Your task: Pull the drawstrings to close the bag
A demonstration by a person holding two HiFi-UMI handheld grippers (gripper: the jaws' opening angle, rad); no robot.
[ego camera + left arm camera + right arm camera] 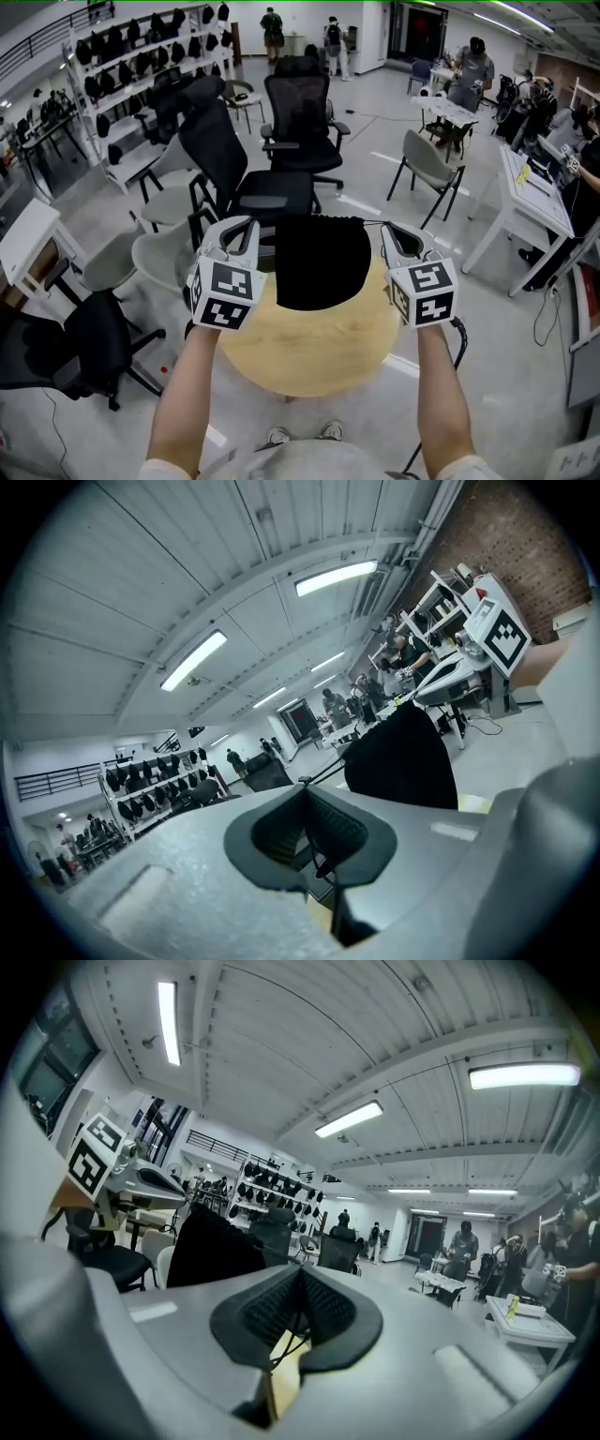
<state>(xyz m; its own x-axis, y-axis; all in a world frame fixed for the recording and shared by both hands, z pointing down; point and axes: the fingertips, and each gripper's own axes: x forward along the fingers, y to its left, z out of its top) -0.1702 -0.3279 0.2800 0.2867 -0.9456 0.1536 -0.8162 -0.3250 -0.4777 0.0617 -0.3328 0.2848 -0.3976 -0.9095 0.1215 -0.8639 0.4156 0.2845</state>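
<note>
Between left hand-held gripper (242, 228) and right hand-held gripper (394, 234), above round wooden worktop (309, 361): black fabric drawstring bag (322, 262), hanging. Clamped tight, left and right alike, on thin black drawstrings (328, 771). Pulling step in hand. Next: spread apart sideways, grip firm, until mouth gathers.

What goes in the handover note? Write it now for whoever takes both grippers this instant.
Left gripper: jaws shut on the thin dark left drawstring.
Right gripper: jaws shut on the right drawstring.
Black bag: hangs in the air between the two grippers, above the round wooden table, not resting on it.
Done: both cords are gripped and the bag is off the table.
Left: the bag's top edge looks wide and flat, not gathered. The next step is probably to pull the grippers apart until the mouth cinches shut.
</note>
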